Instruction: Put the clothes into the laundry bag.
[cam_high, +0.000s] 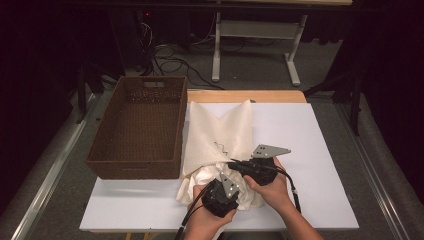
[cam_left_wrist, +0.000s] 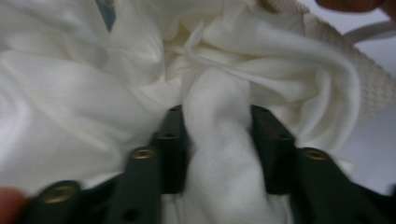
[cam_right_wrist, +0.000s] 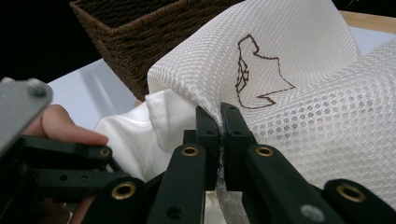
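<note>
Bunching between the left hand-held gripper (cam_left_wrist: 217, 140) jaws: white cloth (cam_left_wrist: 219, 154).

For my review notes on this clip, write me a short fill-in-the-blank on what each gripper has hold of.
1. The right gripper is shut on the edge of the ____ bag.
2. The left gripper has a fold of the white ____ between its jaws.
3. Left of the bag stands a brown ____ basket.

Missing words: mesh; garment; wicker

beside my work stands a brown wicker basket (cam_high: 140, 125), on the left of the white table top (cam_high: 320, 165). past the far edge i see a white table frame (cam_high: 255, 45) and dark cables (cam_high: 170, 60) on the floor.
</note>
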